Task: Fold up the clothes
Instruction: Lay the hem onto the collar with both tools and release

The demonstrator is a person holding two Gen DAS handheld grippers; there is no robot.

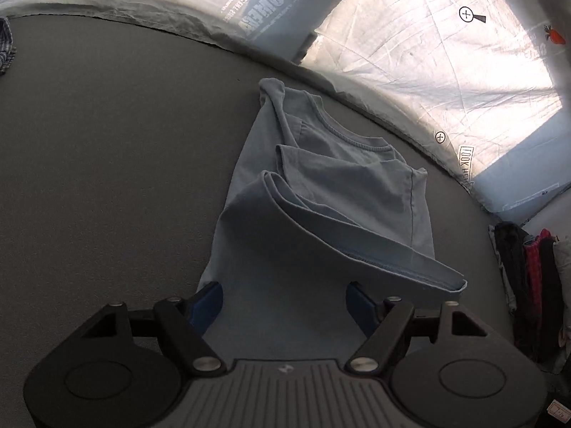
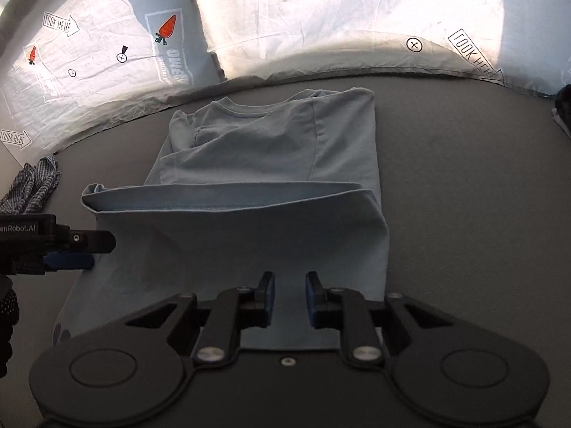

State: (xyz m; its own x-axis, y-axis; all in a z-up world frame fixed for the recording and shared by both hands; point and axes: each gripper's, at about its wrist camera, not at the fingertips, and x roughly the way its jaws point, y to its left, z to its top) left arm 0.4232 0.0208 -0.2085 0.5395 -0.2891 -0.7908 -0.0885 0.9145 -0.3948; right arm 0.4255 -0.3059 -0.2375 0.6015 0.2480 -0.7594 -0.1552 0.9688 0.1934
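A light blue T-shirt point(image 1: 321, 192) point(image 2: 264, 149) lies on the grey table point(image 1: 107, 178) with its collar at the far end. Its lower part is doubled over, and the hem runs across the middle as a raised edge. My left gripper point(image 1: 285, 303) is open wide above the shirt's near part, with nothing between its pads. In the right wrist view one of its fingers point(image 2: 89, 242) shows at the shirt's left edge, next to a gloved hand point(image 2: 7, 306). My right gripper point(image 2: 289, 296) hovers over the near cloth, jaws a narrow gap apart and pinching nothing.
A crumpled checked cloth point(image 2: 32, 185) point(image 1: 5, 46) lies at the table's left. Dark and red clothes point(image 1: 528, 278) are piled at the right edge. A white sheet with carrot prints point(image 2: 321, 18) hangs behind the table's far edge.
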